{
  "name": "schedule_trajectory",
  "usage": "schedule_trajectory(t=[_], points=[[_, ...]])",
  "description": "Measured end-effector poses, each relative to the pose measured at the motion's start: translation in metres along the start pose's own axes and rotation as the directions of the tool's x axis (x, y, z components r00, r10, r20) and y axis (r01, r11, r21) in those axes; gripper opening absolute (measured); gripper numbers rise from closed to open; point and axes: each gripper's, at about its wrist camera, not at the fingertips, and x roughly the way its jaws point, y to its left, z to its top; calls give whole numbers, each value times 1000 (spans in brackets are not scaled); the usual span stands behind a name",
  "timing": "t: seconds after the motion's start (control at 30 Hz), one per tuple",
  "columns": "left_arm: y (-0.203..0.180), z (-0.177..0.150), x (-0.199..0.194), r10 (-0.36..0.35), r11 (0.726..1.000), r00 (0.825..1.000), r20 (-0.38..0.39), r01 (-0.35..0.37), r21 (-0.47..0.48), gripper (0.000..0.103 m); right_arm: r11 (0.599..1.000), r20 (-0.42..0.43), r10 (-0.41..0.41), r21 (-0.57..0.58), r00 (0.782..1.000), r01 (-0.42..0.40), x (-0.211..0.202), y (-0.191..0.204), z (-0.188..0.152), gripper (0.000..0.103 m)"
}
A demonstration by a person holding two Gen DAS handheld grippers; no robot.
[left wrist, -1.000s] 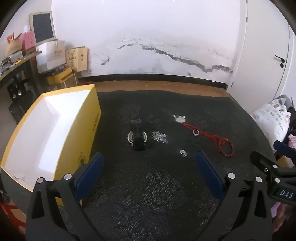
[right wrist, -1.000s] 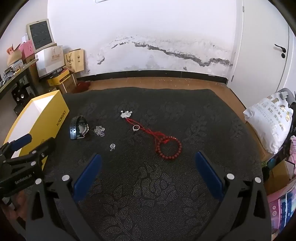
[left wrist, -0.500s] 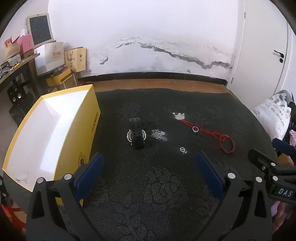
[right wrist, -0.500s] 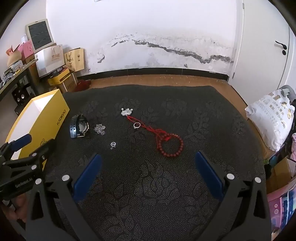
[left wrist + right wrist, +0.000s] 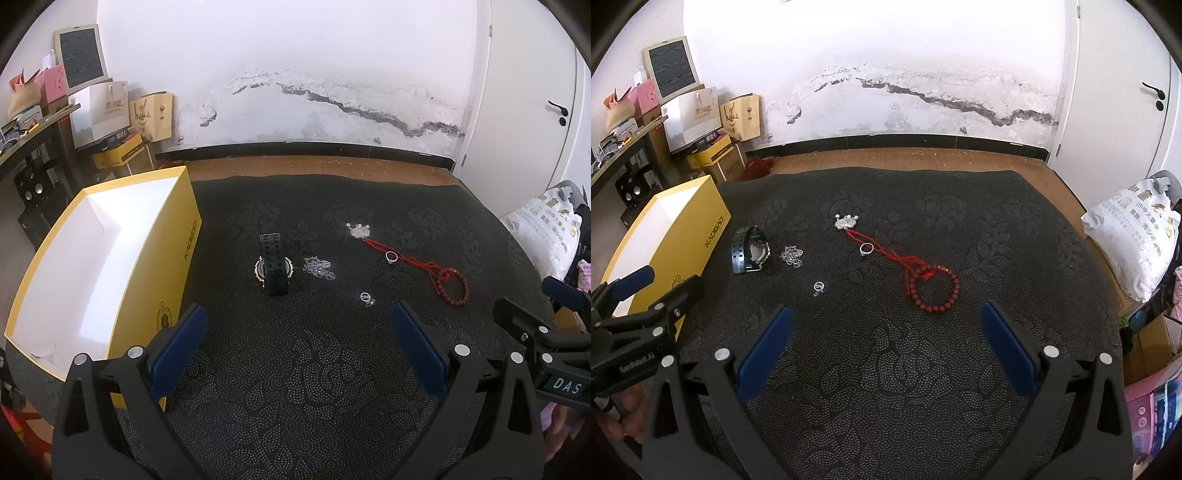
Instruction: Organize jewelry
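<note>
On a black patterned cloth (image 5: 295, 387) lie a black watch (image 5: 274, 266) (image 5: 750, 251), a silver chain (image 5: 318, 267) (image 5: 792, 256), a small silver earring (image 5: 366, 298) (image 5: 819, 287), a ring (image 5: 391, 256) (image 5: 866, 248), a silver pendant (image 5: 359, 231) (image 5: 846, 222) on red cord, and a red bead bracelet (image 5: 455, 288) (image 5: 934, 291). An open yellow box (image 5: 96, 266) (image 5: 670, 236) with a white inside stands at the left. My left gripper (image 5: 297, 341) and right gripper (image 5: 884, 338) hover open and empty, short of the jewelry.
Paper bags and boxes (image 5: 110, 110) are stacked by the back-left wall. A white printed sack (image 5: 1137, 236) lies right of the cloth. Wooden floor (image 5: 905, 158) runs behind the cloth, and a white door (image 5: 1126, 92) is at the right.
Both grippers have pulled back and tilted up slightly, so the jewelry sits a bit farther off. Nothing was taken hold of.
</note>
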Motion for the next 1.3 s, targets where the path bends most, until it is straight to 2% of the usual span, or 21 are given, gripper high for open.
schedule_trajectory(t=[1.3], points=[[-6, -2, 3, -7, 1000, 1000, -8, 7, 16, 97, 1000, -2, 0, -1, 1000, 0, 0, 2, 1, 97]])
